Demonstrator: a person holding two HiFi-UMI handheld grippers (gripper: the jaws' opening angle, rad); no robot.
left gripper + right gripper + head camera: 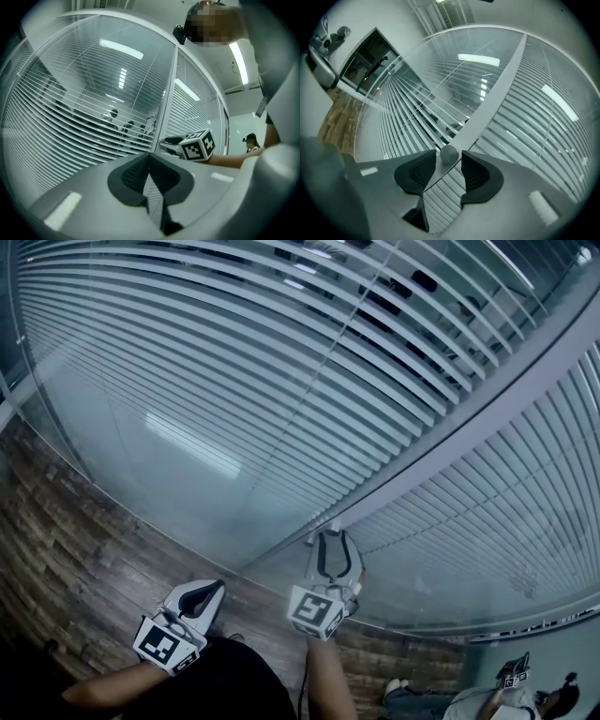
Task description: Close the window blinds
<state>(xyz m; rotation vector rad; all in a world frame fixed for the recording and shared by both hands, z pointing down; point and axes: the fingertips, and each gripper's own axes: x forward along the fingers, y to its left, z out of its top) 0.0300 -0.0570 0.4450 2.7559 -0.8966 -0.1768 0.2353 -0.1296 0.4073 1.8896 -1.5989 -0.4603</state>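
Nearest, the grey left gripper [212, 591] w/ its black-and-white marker cube sits low by the person's body, pointing level at the glass. Its black pads are pressed together at the tips w/ nothing btwn them. Prob. just parked, since one hand looks enough for this job.

Next, the grey right gripper [336, 538] is up against the partition, rolled to a slant. Its jaws are spread, one either side of the small round silver knob [449, 153]. A sliver of gap shows each side, so the pads don't seem to bite on it. My read: the knob is the tilt control, and a spread, rolled pose around it would fit a re-grip, as one wrist roll prob. can't turn it far enough.

The knob sticks out from the pale grey metal frame post [499, 84] that divides two panes of the clear glass wall [141, 474]. The control likely sits there bc the slats are behind the glass, out of reach.

Behind the glass are the white horizontal-slat window blinds [216, 343], on both sides of the post. Slats are tilted partly open: dark figures [115, 115] beyond show thru the gaps in the left gripper view, so I'd say not closed yet.
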